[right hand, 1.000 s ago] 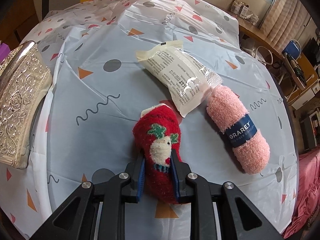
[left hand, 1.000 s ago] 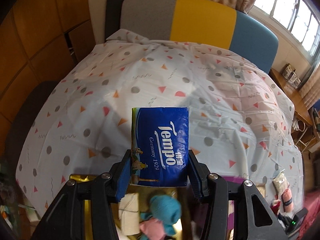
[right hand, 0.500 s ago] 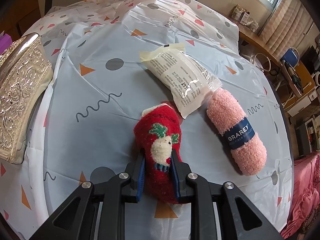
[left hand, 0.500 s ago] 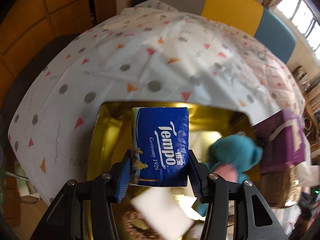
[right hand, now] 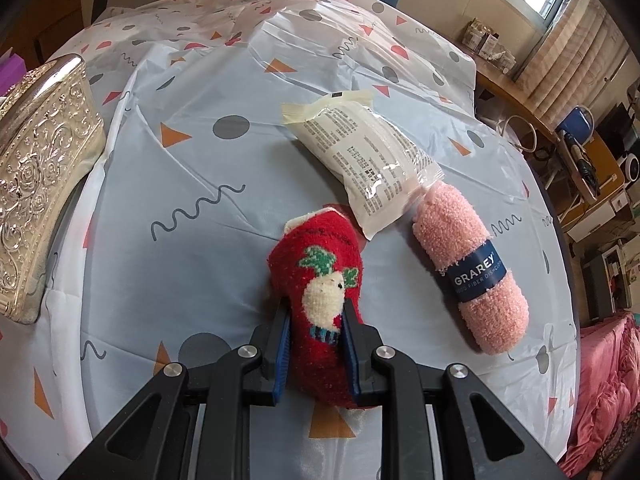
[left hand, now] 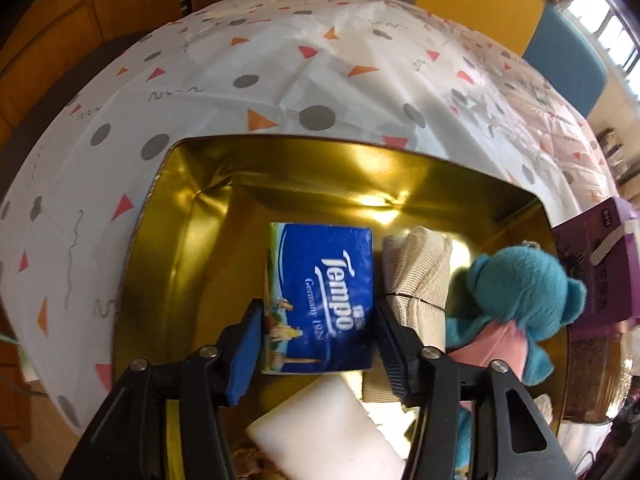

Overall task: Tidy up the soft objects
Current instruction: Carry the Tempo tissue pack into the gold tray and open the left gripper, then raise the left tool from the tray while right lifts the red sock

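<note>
Left wrist: my left gripper [left hand: 320,344] opening, tissue pack [left hand: 320,292] between jaws, inside gold tin [left hand: 208,216].
Right gripper [right hand: 314,350] clamps red sock [right hand: 320,280].

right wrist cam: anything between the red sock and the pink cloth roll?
Mostly bare tablecloth separates red sock from pink cloth roll; only the white packet's near corner pokes into the gap's far end.

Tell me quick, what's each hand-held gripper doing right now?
Left hand-held gripper: jaws opening, the blue tissue pack between them, over the gold tin.
Right hand-held gripper: closed on the red sock.
</note>
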